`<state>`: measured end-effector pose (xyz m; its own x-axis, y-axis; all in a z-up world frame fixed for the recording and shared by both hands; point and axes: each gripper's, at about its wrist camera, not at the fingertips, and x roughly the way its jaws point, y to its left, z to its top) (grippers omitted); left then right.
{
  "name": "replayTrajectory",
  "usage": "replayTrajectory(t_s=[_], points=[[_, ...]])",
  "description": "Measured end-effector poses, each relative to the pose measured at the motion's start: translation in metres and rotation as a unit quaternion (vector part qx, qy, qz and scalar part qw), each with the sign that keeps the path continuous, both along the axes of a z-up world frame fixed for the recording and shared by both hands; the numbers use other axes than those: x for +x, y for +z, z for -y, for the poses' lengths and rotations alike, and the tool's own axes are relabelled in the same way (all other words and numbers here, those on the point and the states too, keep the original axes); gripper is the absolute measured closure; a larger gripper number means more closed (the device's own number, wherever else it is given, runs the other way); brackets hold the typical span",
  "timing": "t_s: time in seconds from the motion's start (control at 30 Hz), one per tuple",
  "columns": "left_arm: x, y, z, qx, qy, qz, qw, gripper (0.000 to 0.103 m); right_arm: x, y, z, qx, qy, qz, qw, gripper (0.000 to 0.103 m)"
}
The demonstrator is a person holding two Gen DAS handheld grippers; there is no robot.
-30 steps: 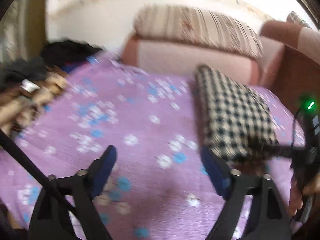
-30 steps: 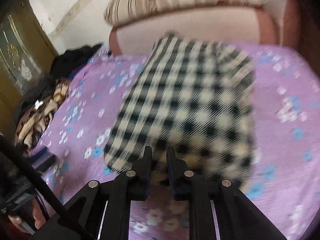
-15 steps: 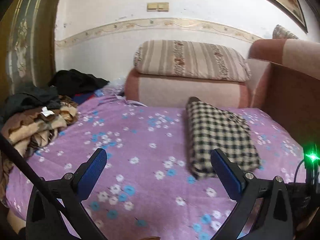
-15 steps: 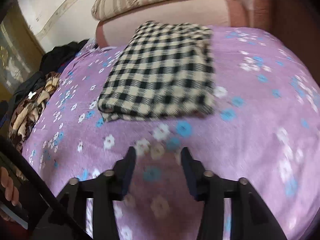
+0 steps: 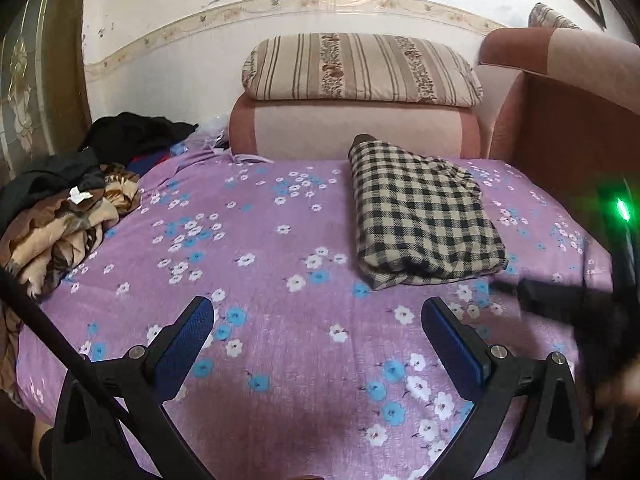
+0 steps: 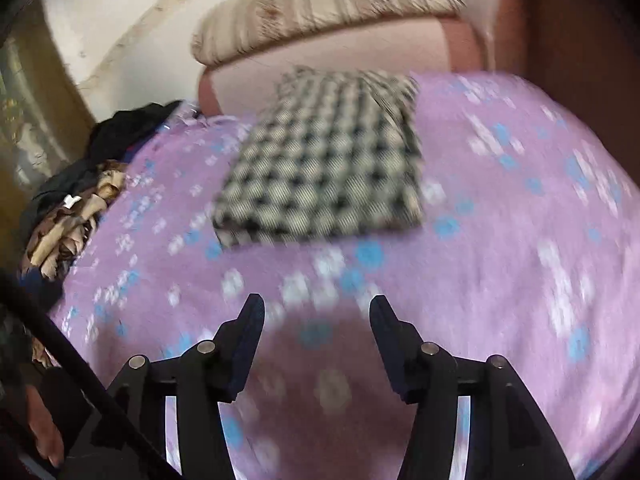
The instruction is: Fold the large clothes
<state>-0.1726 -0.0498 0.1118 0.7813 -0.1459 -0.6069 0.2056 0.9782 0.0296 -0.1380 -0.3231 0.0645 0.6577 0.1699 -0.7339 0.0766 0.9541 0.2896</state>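
A folded black-and-cream checked garment (image 5: 424,212) lies on the purple flowered bed cover (image 5: 280,264), toward the far right of the bed. My left gripper (image 5: 318,312) hovers wide open over bare cover, well in front of the garment and to its left. In the right wrist view the same checked garment (image 6: 328,164) lies ahead, blurred. My right gripper (image 6: 316,310) is open with nothing between its fingers, over the cover short of the garment. Part of the right-hand tool (image 5: 576,304) shows blurred at the right of the left wrist view.
A heap of brown, beige and black clothes (image 5: 64,216) lies at the bed's left edge. A striped pillow (image 5: 360,68) rests on a pink cushion (image 5: 352,132) at the head. A brown sofa arm (image 5: 568,120) bounds the right side. A hand (image 6: 44,428) shows lower left.
My right gripper let go of the checked garment, opened and drew back. My left gripper pulled back too and opened wider. The garment now lies flat on the bed.
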Motion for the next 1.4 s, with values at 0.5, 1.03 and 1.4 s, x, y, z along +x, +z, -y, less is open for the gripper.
replayTrajectory(t_s=[0.5,1.03,1.4], points=[[0.035,-0.038,-0.027,-0.026,0.028,-0.056,0.9977,0.000,0.227,0.000,0.081,-0.022,-0.054,-0.081,0.995,0.077],[0.057,-0.066,-0.047,-0.041,0.046,-0.083,0.9947,0.000,0.274,0.035,0.045,-0.095,-0.034,-0.047,0.994,0.075],[0.040,-0.052,-0.047,-0.028,0.043,-0.050,0.9974,0.000,0.277,0.005,-0.032,-0.121,0.044,-0.095,0.987,0.073]])
